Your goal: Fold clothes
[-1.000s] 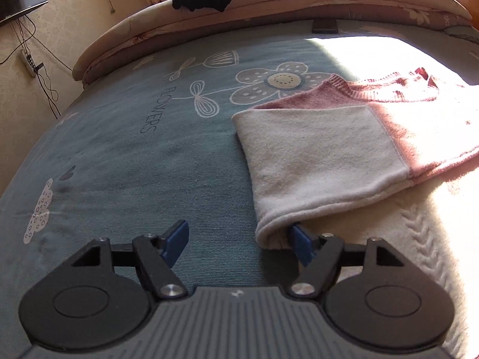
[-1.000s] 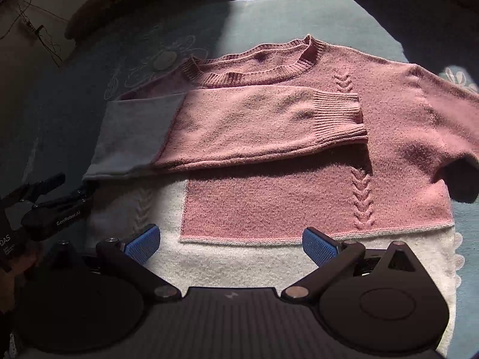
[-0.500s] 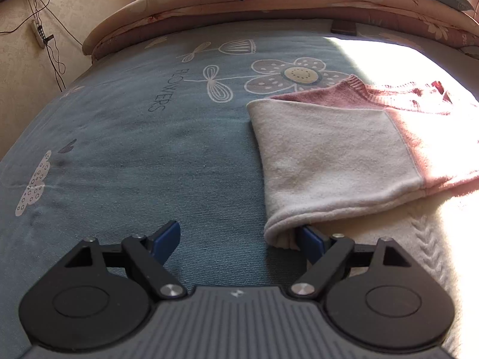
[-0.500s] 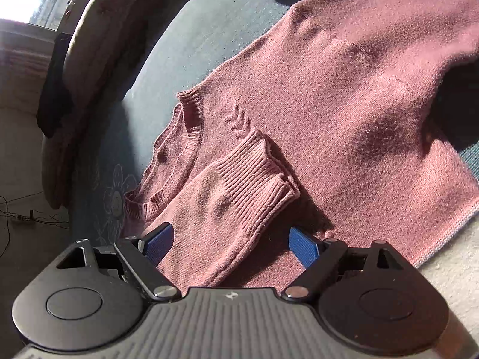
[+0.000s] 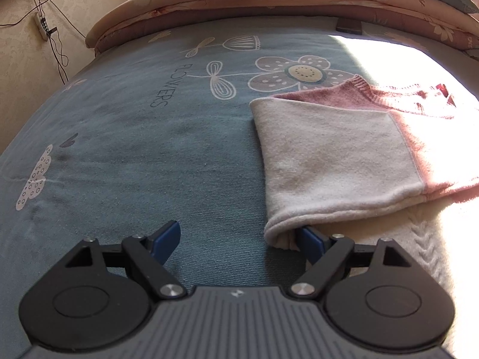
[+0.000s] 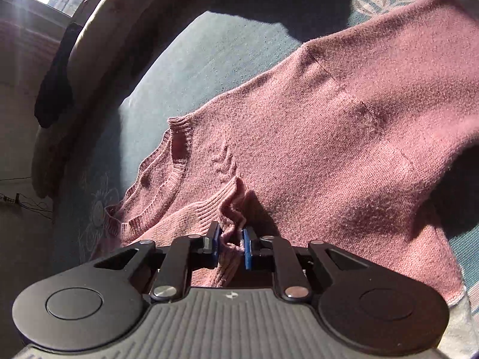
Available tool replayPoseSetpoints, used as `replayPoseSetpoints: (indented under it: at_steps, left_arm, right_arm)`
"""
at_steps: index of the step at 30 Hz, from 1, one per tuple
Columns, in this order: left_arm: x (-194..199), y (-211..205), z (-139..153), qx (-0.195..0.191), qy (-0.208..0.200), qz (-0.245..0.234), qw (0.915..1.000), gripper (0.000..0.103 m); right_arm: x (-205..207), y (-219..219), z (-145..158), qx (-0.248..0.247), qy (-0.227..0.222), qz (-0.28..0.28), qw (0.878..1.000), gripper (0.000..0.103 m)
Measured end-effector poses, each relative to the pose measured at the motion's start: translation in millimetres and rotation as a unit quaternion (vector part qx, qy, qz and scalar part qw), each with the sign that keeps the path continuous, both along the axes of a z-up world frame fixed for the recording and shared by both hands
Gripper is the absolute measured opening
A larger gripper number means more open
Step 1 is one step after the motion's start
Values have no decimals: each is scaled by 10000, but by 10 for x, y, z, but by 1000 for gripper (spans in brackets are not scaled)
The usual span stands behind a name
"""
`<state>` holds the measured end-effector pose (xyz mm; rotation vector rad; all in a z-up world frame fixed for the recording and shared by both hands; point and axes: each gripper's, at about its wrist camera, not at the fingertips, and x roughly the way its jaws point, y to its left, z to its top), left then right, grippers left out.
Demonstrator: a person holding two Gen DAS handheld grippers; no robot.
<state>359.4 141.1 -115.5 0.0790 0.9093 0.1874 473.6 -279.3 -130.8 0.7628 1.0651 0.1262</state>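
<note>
Right hand-held gripper [image 6: 231, 243] just closing, pinching sweater [image 6: 344, 125] cuff [image 6: 223, 206] at 6 o'clock; left hand-held gripper [image 5: 239, 240] spread on bed [image 5: 125, 149].

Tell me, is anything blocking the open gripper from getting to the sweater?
Nothing visible is. The left gripper is open at the folded white edge of the sweater, one finger tucked beside the fold, with only bare bedspread between its fingers. The right gripper has just closed on the pink cuff.
</note>
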Motion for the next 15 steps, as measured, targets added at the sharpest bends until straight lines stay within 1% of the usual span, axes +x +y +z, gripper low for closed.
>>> replayPoseSetpoints:
  at_steps: [2, 7, 9, 10, 13, 15]
  left_arm:
    - [4, -3, 1, 8, 13, 17, 10000, 85]
    - [22, -20, 10, 84, 60, -29, 9999, 85]
    - [29, -34, 17, 119, 87, -35, 9999, 85]
    - [31, -35, 18, 120, 90, -29, 9999, 85]
    - [29, -40, 22, 112, 88, -10, 9999, 85]
    - [26, -47, 23, 121, 83, -19, 9999, 85]
  right_arm:
    - [54, 13, 116, -1, -168, 147, 9998, 14]
    - [258, 162, 473, -402, -694, 612, 9949, 14]
    - [312, 206, 564, -504, -848, 783, 9920, 13]
    - [328, 199, 610, -635, -915, 850, 9901, 13]
    - [321, 167, 631, -895, -1002, 910, 9867, 13]
    - [311, 129, 582, -1020, -1016, 838, 9860, 13]
